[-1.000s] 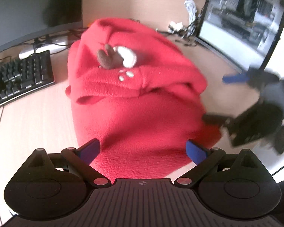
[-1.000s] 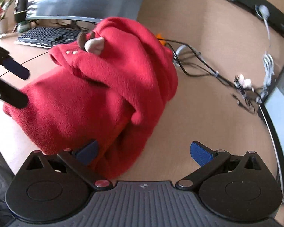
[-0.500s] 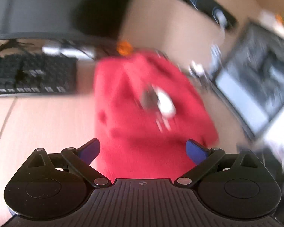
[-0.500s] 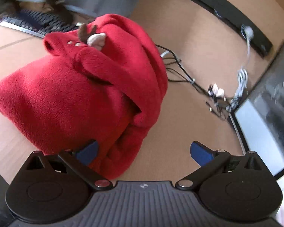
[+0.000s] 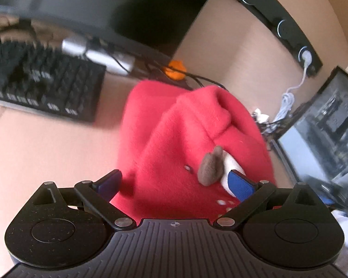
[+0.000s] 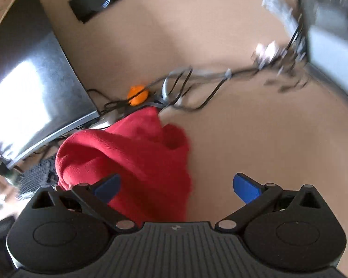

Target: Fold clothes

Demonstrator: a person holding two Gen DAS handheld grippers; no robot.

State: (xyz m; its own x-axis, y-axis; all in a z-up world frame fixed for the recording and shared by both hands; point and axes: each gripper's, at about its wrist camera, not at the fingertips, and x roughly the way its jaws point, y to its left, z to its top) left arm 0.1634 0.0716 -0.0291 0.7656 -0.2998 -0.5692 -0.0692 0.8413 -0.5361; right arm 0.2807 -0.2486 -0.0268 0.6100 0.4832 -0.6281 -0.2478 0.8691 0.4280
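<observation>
Garment: the red fleece (image 5: 174, 139) lies bunched on the desk (image 5: 34, 143) in front of you, between the keyboard (image 5: 41, 85) on one side and the lit monitor (image 5: 324, 125) on the other. It is folded over itself in a thick mound, with a small brown-and-white plush detail (image 5: 214, 166) on top.

Left gripper (image 5: 175, 181): your jaws stand wide apart and hold nothing. The fleece fills the gap between them, and the right-hand blue pad sits just beside the plush detail.

Right gripper (image 6: 176, 185): spread wide as well, with nothing held. Only its left finger overlaps the edge of the fleece (image 6: 132, 153); the other finger hangs over bare desk.

Just changed: a second ago you looked at the mound from the near side, with both tools low at its hem. Now both views have swung up and over it, and the blur says you are moving fast. The mound itself keeps much the same shape.

Meaning for the task: I judge the main folds are in and you are repositioning, either for a last tuck or to let the piece lie. Nothing is gripped, so no fold is under way.

Surroundings: cables (image 6: 192, 92) and an orange object (image 6: 136, 95) lie just behind the fleece; keep the cloth off them.

Writing: no brand or label is legible; the monitor picture is too blurred to read.
</observation>
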